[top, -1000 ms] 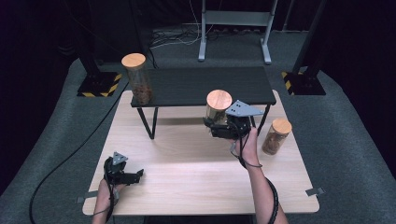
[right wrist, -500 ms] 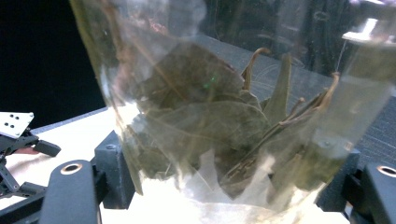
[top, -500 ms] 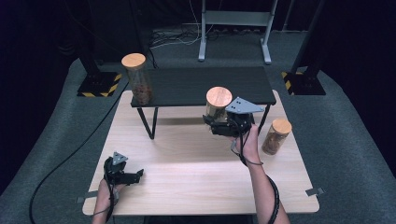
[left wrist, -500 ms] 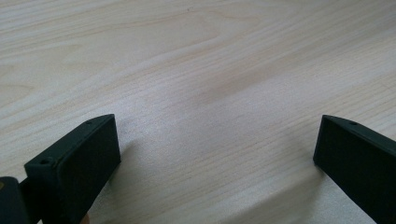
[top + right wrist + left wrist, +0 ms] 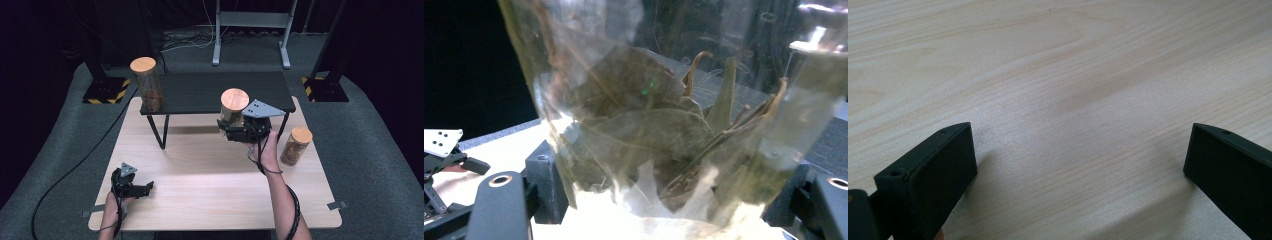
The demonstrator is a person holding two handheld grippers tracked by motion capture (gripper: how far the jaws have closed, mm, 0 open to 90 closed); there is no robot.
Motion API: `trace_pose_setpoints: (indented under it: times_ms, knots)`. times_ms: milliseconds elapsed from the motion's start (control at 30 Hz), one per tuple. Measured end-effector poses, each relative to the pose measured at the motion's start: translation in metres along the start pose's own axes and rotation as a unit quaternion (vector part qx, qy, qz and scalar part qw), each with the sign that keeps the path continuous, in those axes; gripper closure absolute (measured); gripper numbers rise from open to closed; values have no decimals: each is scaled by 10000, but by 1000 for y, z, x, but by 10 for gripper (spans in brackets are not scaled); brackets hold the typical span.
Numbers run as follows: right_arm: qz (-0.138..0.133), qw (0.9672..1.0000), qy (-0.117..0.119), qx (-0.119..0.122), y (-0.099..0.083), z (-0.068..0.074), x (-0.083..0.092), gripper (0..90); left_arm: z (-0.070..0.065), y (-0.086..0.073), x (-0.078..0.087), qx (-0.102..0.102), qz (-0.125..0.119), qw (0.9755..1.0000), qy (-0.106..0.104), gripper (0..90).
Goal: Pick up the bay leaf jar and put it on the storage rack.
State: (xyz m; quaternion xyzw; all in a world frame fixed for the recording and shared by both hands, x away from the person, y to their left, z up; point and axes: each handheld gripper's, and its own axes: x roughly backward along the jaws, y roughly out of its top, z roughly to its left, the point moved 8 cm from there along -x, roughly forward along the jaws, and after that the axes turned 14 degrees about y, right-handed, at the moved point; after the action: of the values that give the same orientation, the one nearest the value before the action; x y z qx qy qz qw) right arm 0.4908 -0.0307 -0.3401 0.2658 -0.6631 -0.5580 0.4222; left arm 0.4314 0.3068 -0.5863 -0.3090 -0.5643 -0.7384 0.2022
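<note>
My left tongs (image 5: 146, 187) rest low on the wooden counter (image 5: 210, 200) near its front left corner, spread wide, nothing between them. Cork-lidded jar (image 5: 148, 85) stands on the black shelf's (image 5: 200, 92) left end. My right tongs (image 5: 227, 131) pinch the jar of dried leaves (image 5: 234, 107), upright, lifted at the shelf's front edge. Third jar (image 5: 296, 146) stands on the counter, far right.
</note>
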Motion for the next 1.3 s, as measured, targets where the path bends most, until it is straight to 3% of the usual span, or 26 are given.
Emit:
trace_pose_setpoints:
  times_ms: [1300]
  knots:
    - [78, 10000, 6, -41, 25, -19, -2, 248, 0, 0, 0, 3, 1, 10000, 3, 0]
